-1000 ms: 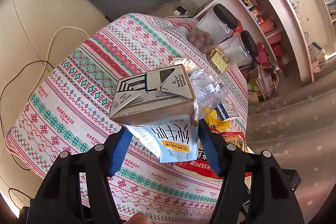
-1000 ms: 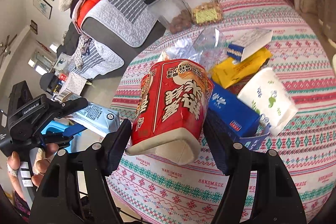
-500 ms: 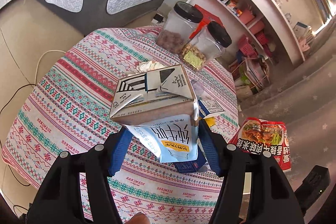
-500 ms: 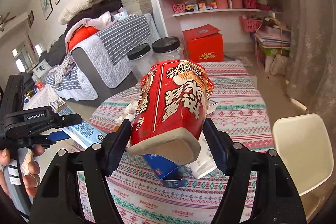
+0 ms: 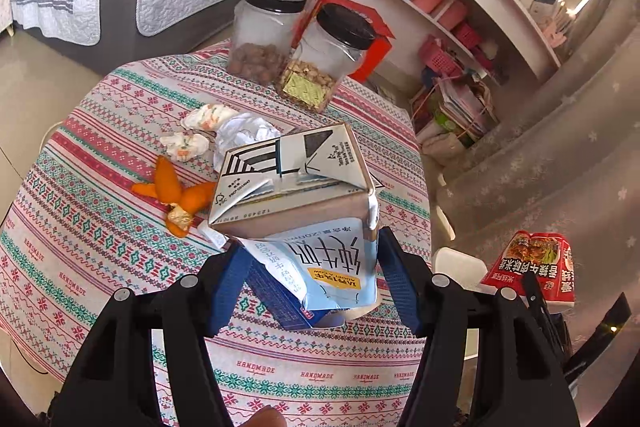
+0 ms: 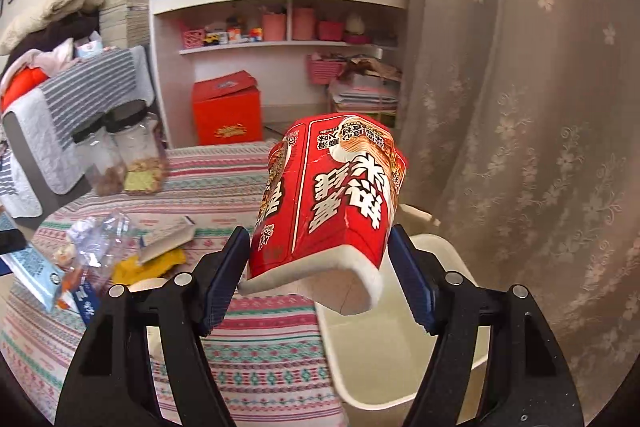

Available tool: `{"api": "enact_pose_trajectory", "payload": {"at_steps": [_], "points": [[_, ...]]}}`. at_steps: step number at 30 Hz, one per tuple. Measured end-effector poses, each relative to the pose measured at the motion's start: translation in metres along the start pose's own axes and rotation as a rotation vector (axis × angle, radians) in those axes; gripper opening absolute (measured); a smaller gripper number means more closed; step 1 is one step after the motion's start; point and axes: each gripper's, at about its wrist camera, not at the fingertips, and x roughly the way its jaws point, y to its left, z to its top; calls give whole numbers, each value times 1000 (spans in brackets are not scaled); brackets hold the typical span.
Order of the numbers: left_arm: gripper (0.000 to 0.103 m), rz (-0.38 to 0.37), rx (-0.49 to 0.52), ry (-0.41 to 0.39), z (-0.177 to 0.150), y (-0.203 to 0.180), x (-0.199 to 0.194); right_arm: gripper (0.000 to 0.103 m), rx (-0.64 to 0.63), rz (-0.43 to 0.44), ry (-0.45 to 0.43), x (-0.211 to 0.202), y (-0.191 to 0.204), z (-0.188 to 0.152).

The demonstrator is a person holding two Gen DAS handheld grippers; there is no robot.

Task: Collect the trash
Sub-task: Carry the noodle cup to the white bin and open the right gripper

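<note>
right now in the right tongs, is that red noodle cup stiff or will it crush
Probably crushable: the red noodle cup looks already squashed and creased between the right tongs. Likely light, since it appears empty. Its glossy wall might slip if the squeeze loosens.

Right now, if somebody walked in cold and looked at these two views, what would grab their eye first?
Probably the crushed red noodle cup clamped in the right gripper, held above a cream bin beside the table. Next, the blue-and-white milk carton pinched in the left gripper over the patterned tablecloth. Behind it, orange peel and crumpled tissues lie before two black-lidded jars.
</note>
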Motion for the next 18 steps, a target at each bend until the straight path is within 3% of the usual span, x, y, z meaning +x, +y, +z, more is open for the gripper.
{"api": "enact_pose_trajectory", "payload": {"at_steps": [6, 12, 18], "points": [[63, -12, 57, 2, -6, -33, 11, 73, -26, -167, 47, 22, -29, -8], [62, -51, 112, 30, -17, -72, 30, 93, -11, -216, 68, 22, -54, -11], [63, -111, 176, 50, -33, -120, 48, 96, 21, -258, 30, 9, -83, -7]]}}
